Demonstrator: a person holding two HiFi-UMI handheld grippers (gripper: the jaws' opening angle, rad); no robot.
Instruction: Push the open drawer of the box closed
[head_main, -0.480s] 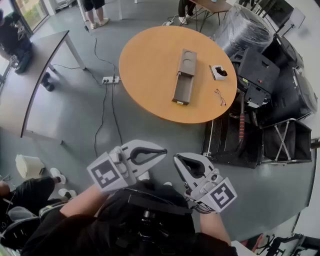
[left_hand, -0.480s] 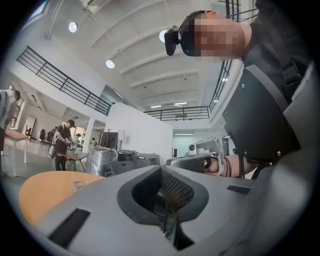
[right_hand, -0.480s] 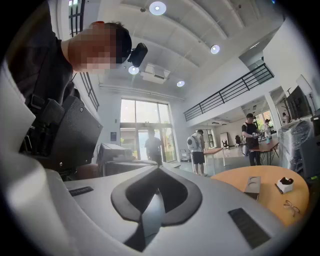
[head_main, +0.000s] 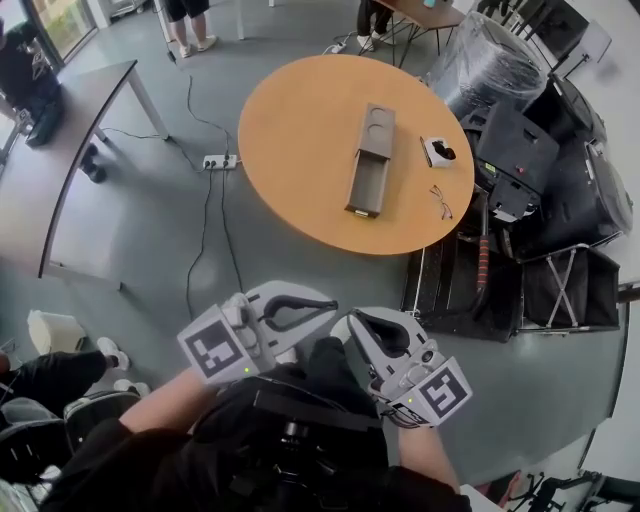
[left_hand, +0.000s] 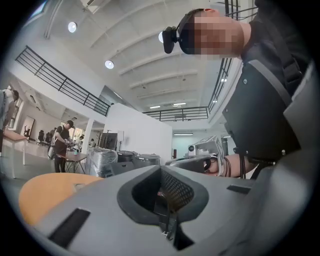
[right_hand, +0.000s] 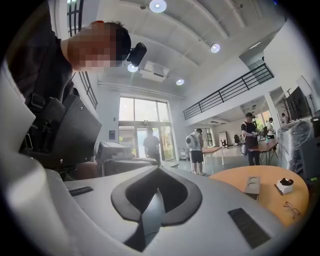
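You are only approaching: the box (head_main: 378, 124) lies on the round table (head_main: 290, 150), well apart from you, its drawer (head_main: 366, 184) pulled out. Your left gripper (head_main: 300, 305) and right gripper (head_main: 375, 335) are pressed together, empty. Next, step in and meet the drawer front. Since the earlier frame the table sits slightly lower in the head view.

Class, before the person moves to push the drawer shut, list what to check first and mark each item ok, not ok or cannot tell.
1. Drawer stands out of the box, towards the person: ok.
2. Left tongs shut, empty: ok.
3. Right tongs shut, empty: ok.
4. Tongs at the drawer front: not ok, both held by the body, off the table.
5. Glasses clear of the drawer's path: ok.
6. Drawer slides freely: cannot tell.
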